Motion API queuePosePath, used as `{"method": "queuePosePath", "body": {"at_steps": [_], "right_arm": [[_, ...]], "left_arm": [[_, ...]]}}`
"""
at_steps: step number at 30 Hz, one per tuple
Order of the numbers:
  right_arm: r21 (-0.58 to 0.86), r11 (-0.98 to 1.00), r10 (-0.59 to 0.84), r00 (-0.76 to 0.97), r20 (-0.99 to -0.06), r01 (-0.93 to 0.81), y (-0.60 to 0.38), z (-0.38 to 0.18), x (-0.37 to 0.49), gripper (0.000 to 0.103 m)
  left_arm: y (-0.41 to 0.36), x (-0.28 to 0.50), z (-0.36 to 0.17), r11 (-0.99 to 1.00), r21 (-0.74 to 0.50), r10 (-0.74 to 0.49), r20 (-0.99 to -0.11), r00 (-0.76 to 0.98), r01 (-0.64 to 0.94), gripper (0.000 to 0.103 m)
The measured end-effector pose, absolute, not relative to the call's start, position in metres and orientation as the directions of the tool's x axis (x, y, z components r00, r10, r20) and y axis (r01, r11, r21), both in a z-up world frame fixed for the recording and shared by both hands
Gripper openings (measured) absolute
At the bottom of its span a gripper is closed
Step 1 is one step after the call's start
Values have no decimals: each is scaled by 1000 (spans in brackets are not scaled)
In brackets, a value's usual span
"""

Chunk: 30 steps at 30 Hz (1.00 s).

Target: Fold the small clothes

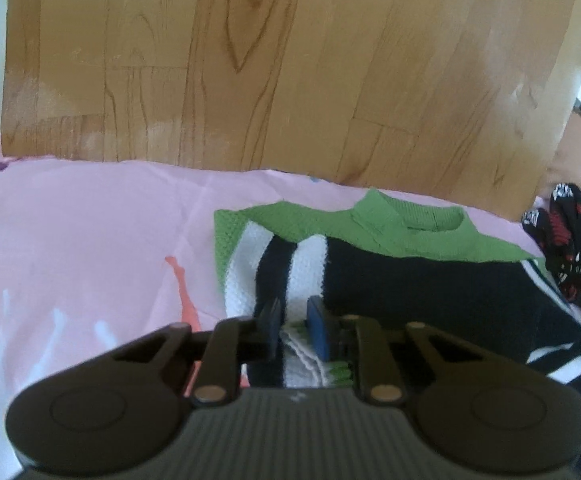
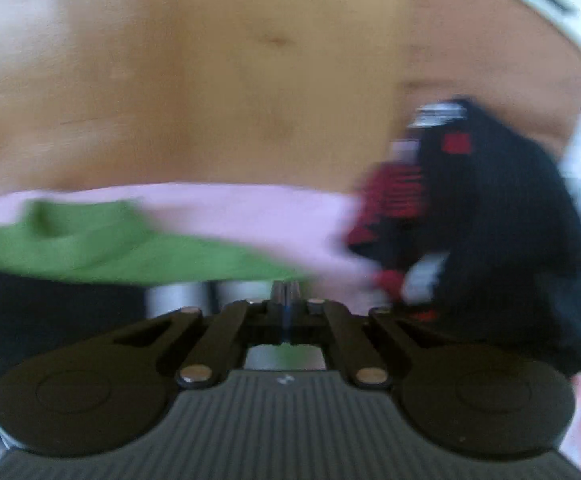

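Two grippers work over a pink sheet (image 1: 90, 240). Left gripper (image 1: 295, 326) is narrowly parted, its pads pinching a white fold of the green, white and navy striped sweater (image 1: 410, 276) lying at twelve o'clock. Right gripper (image 2: 285, 294) is fully closed over the sweater's edge; blur hides any grip. Black-and-red garment (image 2: 490, 240) lies at two o'clock, wooden floor (image 1: 290, 60) beyond.

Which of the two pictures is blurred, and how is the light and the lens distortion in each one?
Left wrist view: mostly sharp, soft even daylight; the fisheye bends the wood-patterned floor beyond the pink sheet and the green, white and navy knitted sweater. Right wrist view: heavy motion blur smears the sweater and the black and red garment; only the right gripper stays crisp.
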State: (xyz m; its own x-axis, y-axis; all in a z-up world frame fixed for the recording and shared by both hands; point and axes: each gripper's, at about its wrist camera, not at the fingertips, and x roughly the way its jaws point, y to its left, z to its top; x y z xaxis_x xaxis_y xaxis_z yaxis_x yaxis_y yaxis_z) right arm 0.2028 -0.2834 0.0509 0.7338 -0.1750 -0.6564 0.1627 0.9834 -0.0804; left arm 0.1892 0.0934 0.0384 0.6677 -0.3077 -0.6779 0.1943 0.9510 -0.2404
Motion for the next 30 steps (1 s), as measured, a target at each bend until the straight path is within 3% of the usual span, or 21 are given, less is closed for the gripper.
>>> {"method": "queuePosePath", "body": {"at_steps": [2,7,9,10,11,16,17,18,19,21,24,27,29,30], "right_arm": [[-77,981,-186,741,-645,179,-290,55,199,7],[32,998,56,808,-587,-47,-261,86,166,13],[28,986,150,794,-590,-166,-238,91,154,26],[24,977,184,785,-592,-211,-227,92,152,41],[18,967,216,776,-593,-256,-218,91,145,50],[-60,942,228,757,-612,-331,-197,70,127,48],[-57,939,229,742,-630,-339,-197,62,128,35],[-61,939,219,722,-656,-339,-195,52,128,29],[-74,939,215,742,-635,-336,-194,48,123,22],[-123,933,192,759,-622,-337,-186,49,116,10],[-167,934,169,805,-569,-315,-180,59,114,9],[-172,946,178,883,-435,-275,-179,74,104,9],[-150,955,174,894,-414,-255,-180,73,107,16],[-144,952,178,873,-455,-270,-177,66,113,20]], "left_arm": [[98,189,41,954,-246,-295,-670,681,172,16],[98,185,47,946,-269,-319,-655,685,184,16],[93,179,51,943,-255,-329,-643,692,212,19],[90,177,53,941,-249,-336,-639,692,228,19],[87,176,53,940,-241,-340,-639,690,241,20],[71,177,44,940,-189,-333,-685,648,283,22],[67,176,44,942,-173,-326,-685,652,289,20],[64,175,44,941,-160,-323,-683,655,298,8],[60,173,44,939,-151,-325,-681,657,308,2],[55,169,45,943,-128,-311,-661,682,306,2],[57,155,58,950,-99,-299,-563,770,296,2],[65,147,70,961,-101,-273,-485,831,257,2],[71,156,66,978,-87,-209,-519,829,192,2],[73,164,61,981,-89,-193,-554,810,172,3]]}}
